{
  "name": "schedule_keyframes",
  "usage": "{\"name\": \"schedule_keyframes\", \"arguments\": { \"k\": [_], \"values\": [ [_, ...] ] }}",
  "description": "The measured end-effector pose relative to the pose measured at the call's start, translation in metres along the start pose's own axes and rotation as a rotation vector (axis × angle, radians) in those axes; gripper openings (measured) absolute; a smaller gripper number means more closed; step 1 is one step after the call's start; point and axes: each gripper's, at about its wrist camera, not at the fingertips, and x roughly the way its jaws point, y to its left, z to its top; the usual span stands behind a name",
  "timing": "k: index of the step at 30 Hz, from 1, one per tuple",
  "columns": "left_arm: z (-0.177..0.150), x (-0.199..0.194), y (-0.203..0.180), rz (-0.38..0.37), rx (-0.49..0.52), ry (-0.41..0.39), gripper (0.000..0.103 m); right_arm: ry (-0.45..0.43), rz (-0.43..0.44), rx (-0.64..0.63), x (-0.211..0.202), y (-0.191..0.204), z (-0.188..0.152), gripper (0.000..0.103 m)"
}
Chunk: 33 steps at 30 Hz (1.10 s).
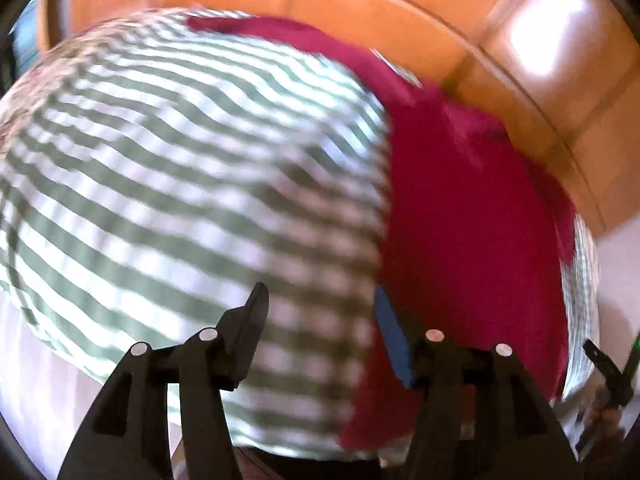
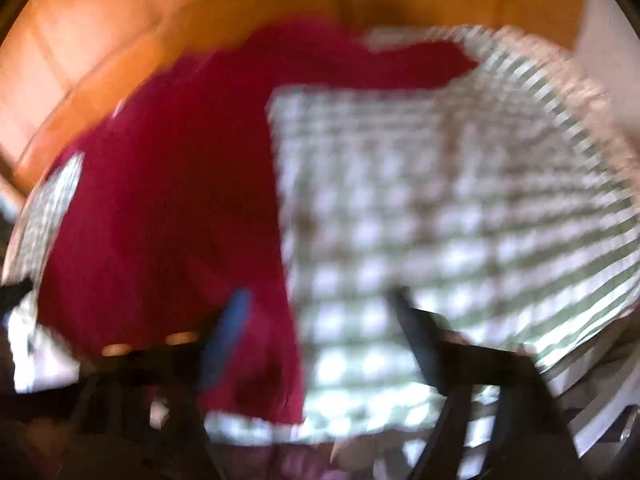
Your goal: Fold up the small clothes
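Observation:
A crimson garment [image 1: 472, 216] lies spread on a green-and-white striped cloth [image 1: 180, 168]. In the left wrist view my left gripper [image 1: 320, 312] is open and empty, hovering over the edge where crimson meets stripes. In the blurred right wrist view the crimson garment [image 2: 172, 208] fills the left and the striped and checked cloth [image 2: 440, 216] the right. My right gripper [image 2: 320, 304] is open and empty above that same boundary. The right gripper also shows in the left wrist view at the far right [image 1: 612, 368].
An orange leather sofa back [image 1: 360, 4] curves behind the clothes; it also shows in the right wrist view [image 2: 120, 28]. A pale surface [image 1: 620, 264] lies to the right of the striped cloth.

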Motion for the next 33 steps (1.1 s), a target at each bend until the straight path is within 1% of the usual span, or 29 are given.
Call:
{"name": "schedule_keyframes", "arguments": {
  "k": [1, 2, 4, 5, 7, 10, 12, 14, 16, 17, 18, 20, 21, 23, 24, 25, 27, 30, 32, 33],
  "values": [
    [0.009, -0.003, 0.015, 0.015, -0.058, -0.021, 0.054, -0.044, 0.007, 0.007, -0.003, 0.004, 0.013, 0.081],
    [0.016, -0.006, 0.025, 0.028, -0.094, -0.038, 0.054, -0.067, 0.026, 0.0, -0.004, 0.012, 0.023, 0.081],
    [0.032, -0.009, 0.049, 0.069, -0.152, -0.073, 0.054, -0.112, 0.06, -0.036, 0.001, 0.043, 0.044, 0.084],
    [0.036, -0.012, 0.058, 0.085, -0.176, -0.082, 0.054, -0.121, 0.095, -0.056, 0.008, 0.062, 0.051, 0.084],
    [0.045, -0.015, 0.074, 0.118, -0.202, -0.11, 0.055, -0.11, 0.157, -0.101, 0.025, 0.099, 0.06, 0.084],
    [0.061, -0.016, 0.095, 0.183, -0.229, -0.155, 0.063, -0.085, 0.231, -0.163, 0.056, 0.164, 0.067, 0.084],
    [0.074, -0.017, 0.111, 0.189, -0.268, -0.177, 0.064, -0.055, 0.283, -0.187, 0.069, 0.199, 0.065, 0.084],
    [0.09, -0.019, 0.12, 0.205, -0.291, -0.206, 0.067, -0.05, 0.289, -0.216, 0.074, 0.224, 0.055, 0.084],
    [0.109, -0.016, 0.134, 0.2, -0.323, -0.231, 0.068, -0.03, 0.317, -0.259, 0.079, 0.243, 0.045, 0.084],
    [0.114, -0.012, 0.135, 0.194, -0.335, -0.235, 0.068, -0.025, 0.318, -0.279, 0.082, 0.248, 0.041, 0.084],
    [0.126, -0.006, 0.141, 0.186, -0.351, -0.239, 0.068, -0.013, 0.314, -0.303, 0.087, 0.252, 0.035, 0.084],
    [0.143, 0.004, 0.144, 0.185, -0.359, -0.242, 0.068, 0.004, 0.296, -0.321, 0.098, 0.252, 0.027, 0.084],
    [0.156, 0.014, 0.147, 0.191, -0.367, -0.235, 0.068, -0.009, 0.295, -0.329, 0.099, 0.251, 0.024, 0.084],
    [0.172, 0.029, 0.148, 0.183, -0.385, -0.228, 0.068, -0.032, 0.288, -0.358, 0.1, 0.253, 0.019, 0.087],
    [0.182, 0.037, 0.149, 0.178, -0.393, -0.227, 0.068, -0.035, 0.288, -0.37, 0.102, 0.257, 0.017, 0.092],
    [0.193, 0.046, 0.147, 0.189, -0.389, -0.227, 0.068, -0.036, 0.287, -0.387, 0.103, 0.26, 0.015, 0.095],
    [0.211, 0.059, 0.138, 0.266, -0.336, -0.244, 0.068, -0.032, 0.278, -0.405, 0.106, 0.264, 0.014, 0.097],
    [0.233, 0.076, 0.11, 0.441, -0.156, -0.274, 0.07, -0.029, 0.282, -0.397, 0.109, 0.263, 0.014, 0.098],
    [0.241, 0.087, 0.084, 0.538, 0.001, -0.3, 0.083, -0.027, 0.28, -0.394, 0.11, 0.264, 0.016, 0.098],
    [0.244, 0.095, 0.07, 0.594, 0.091, -0.314, 0.085, -0.028, 0.279, -0.391, 0.111, 0.264, 0.015, 0.098]
  ]
}}
